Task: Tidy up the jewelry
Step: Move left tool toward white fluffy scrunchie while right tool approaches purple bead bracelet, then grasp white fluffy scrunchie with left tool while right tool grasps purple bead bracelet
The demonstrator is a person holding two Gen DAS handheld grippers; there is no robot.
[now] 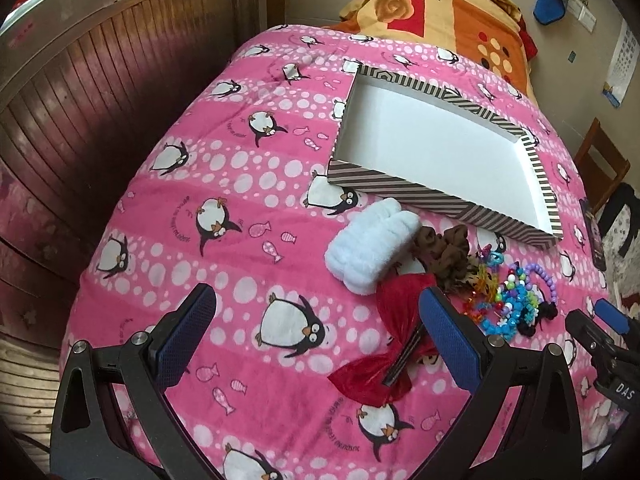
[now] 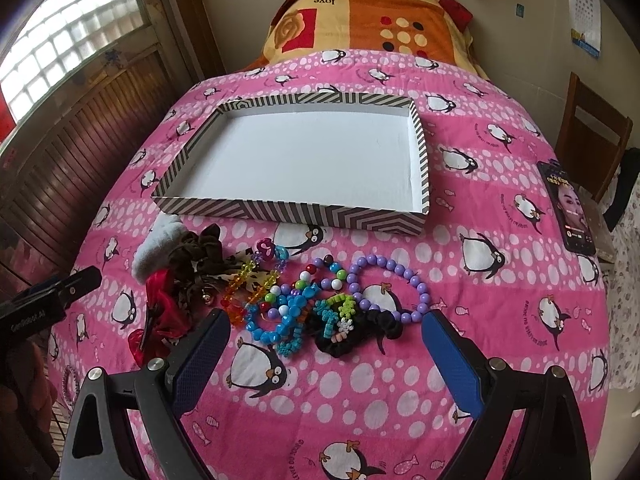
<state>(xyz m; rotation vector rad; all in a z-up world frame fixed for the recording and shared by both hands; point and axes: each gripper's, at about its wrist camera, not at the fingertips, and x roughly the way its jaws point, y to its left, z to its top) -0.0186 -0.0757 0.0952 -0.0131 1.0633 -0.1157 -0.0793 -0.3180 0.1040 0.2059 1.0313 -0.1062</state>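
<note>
Beside striped box, heaped jewelry, unheld.

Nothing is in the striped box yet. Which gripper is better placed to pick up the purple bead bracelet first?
Probably the right gripper: it is open, and the purple bead bracelet lies just ahead of its fingers. The left gripper, also open, faces the red bow, with the bracelet off to its right. The striped box sits beyond.

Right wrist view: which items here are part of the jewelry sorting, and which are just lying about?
Part of the job:
- striped box, nothing in it
- purple bead bracelet
- blue bead bracelet
- black scrunchie
- brown scrunchie
- red bow clip
- white fluffy band

Just lying about:
- phone
- wooden chair
- orange blanket
</note>
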